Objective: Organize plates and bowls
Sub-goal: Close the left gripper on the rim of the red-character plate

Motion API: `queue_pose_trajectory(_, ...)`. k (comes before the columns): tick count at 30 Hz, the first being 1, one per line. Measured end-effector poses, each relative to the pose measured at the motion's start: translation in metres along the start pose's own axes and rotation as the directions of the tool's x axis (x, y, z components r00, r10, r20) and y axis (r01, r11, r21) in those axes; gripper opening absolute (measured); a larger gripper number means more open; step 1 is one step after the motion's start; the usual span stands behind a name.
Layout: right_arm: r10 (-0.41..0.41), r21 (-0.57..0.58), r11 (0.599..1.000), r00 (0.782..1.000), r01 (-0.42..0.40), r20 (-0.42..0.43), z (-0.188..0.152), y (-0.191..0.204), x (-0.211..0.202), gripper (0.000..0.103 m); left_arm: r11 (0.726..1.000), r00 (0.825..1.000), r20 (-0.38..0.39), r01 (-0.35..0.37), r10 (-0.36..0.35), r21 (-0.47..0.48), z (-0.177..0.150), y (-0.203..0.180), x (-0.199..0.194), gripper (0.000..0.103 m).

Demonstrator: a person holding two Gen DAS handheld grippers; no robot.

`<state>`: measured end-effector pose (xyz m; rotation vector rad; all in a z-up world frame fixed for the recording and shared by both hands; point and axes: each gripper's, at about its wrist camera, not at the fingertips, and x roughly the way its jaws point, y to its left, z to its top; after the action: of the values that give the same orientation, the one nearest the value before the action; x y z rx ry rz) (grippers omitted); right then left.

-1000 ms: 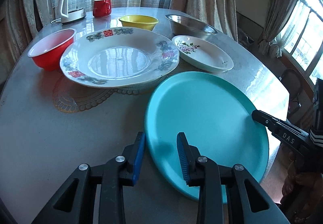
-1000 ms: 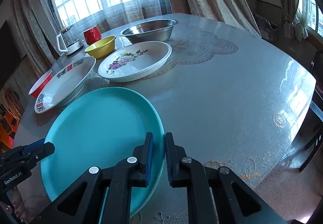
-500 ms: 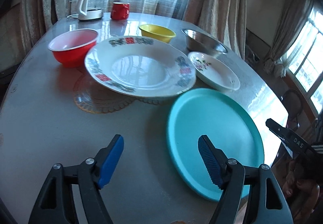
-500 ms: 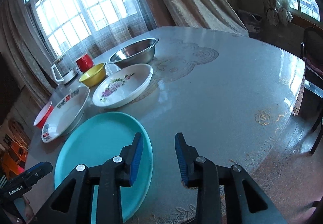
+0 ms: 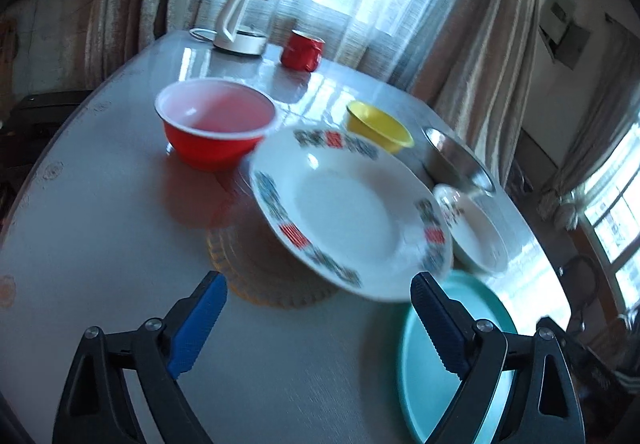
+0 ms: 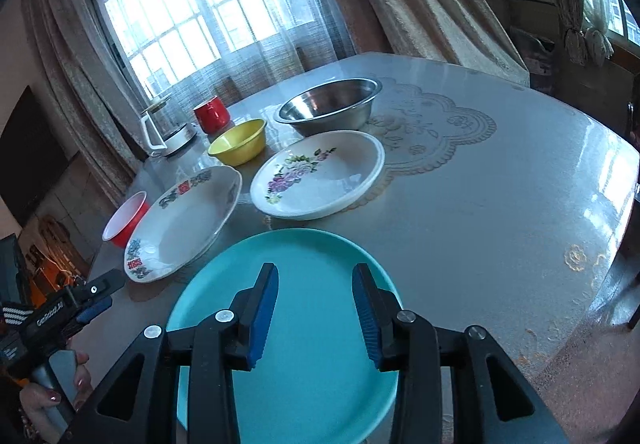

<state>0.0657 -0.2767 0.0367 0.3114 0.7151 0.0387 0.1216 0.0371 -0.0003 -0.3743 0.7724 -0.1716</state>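
A teal plate [image 6: 288, 252] lies flat at the table's near edge. My right gripper [image 6: 315, 276] hovers above it, jaws opening, nothing between the pads. My left gripper [image 5: 319, 286] is wide and still opening, empty, above bare table just short of the large white plate with a red and blue patterned rim [image 5: 344, 220]; the teal plate [image 5: 424, 388] sits to its lower right. The right wrist view shows the left gripper [image 6: 110, 290] at the far left, held by a hand [image 6: 52, 392]. Beyond stand a red bowl [image 5: 216, 132], a yellow bowl [image 5: 378, 126], a steel bowl [image 6: 332, 104] and a floral plate [image 6: 320, 180].
A white kettle [image 5: 244, 24] and a red mug [image 5: 302, 50] stand at the far side by the curtained window. A lace mat [image 6: 432, 128] lies under the clear table cover on the right. The table edge [image 6: 600, 284] drops off to the floor on the right.
Both grippers let go of the teal plate's rim and opened. The left one swung left toward the patterned plate and rolled. The right one lifted back above the plate.
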Motion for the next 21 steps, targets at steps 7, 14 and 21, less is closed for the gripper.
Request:
queue_pose_trajectory(7, 0.066, -0.084, 0.994, 0.997, -0.07, -0.05, 0.023, 0.044, 0.021, 0.039, 0.999, 0.994, 0.106, 0.036, -0.032, -0.038, 0.032, 0.023, 0.014, 0.094)
queue_pose_trajectory(14, 0.111, -0.171, 0.977, 0.989, -0.127, -0.097, 0.056, 0.083, 0.06, 0.039, 0.994, 0.995, 0.004, 0.098, -0.098, -0.037, 0.037, 0.032, 0.038, 0.089)
queue_pose_trajectory(21, 0.083, -0.278, 0.952, 0.981, -0.13, -0.174, 0.094, 0.112, 0.122, 0.039, 0.997, 0.997, 0.009, 0.074, -0.074, -0.024, 0.035, 0.03, 0.037, 0.091)
